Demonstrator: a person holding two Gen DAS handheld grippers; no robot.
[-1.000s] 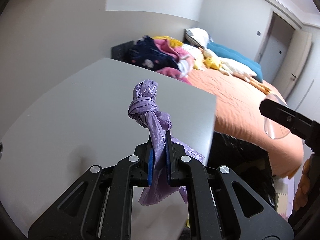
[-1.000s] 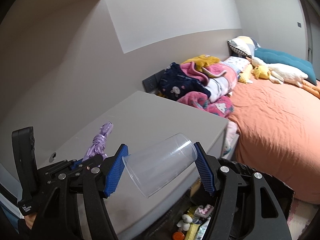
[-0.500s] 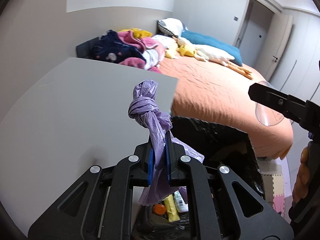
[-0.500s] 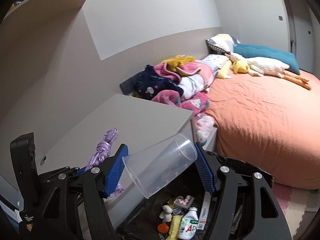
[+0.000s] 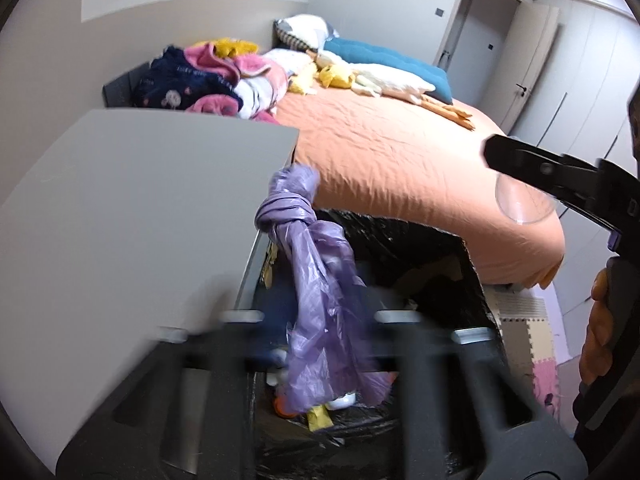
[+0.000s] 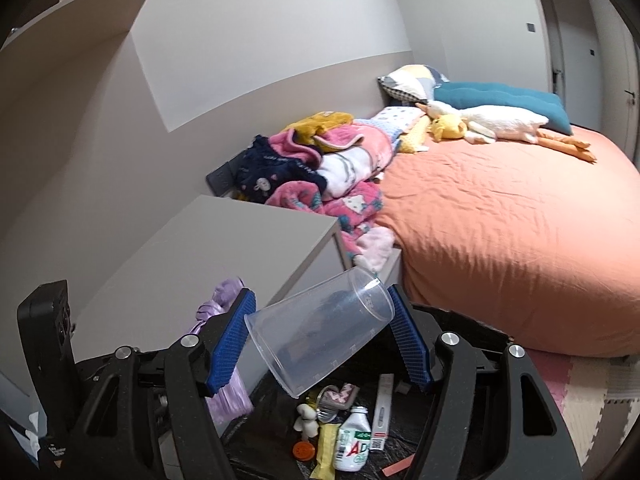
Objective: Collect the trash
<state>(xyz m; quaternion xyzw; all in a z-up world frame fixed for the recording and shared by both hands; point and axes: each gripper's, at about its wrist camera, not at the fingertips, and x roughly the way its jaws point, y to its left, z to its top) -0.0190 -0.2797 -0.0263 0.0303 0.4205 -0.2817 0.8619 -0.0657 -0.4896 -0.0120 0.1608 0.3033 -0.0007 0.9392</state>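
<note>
A clear cup (image 6: pixel 320 340) is held tilted between the blue pads of the right tongs (image 6: pixel 323 340), above an open black bin (image 6: pixel 460 436) holding a bottle (image 6: pixel 352 446) and other scraps; the bin stands between a grey counter (image 6: pixel 208 256) and an orange bed (image 6: pixel 500 240). A knotted purple bag (image 5: pixel 316 300) hangs over the bin's near edge at the left tongs (image 5: pixel 320 332); these are blurred by motion, so whether they are gripping the bag cannot be told.

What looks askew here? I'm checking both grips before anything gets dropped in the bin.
The clear plastic cup sits tilted on its side between the right gripper's blue pads, above the black-lined bin. The left gripper's fingers are motion-blurred, so its hold on the knotted purple bag cannot be confirmed.
</note>
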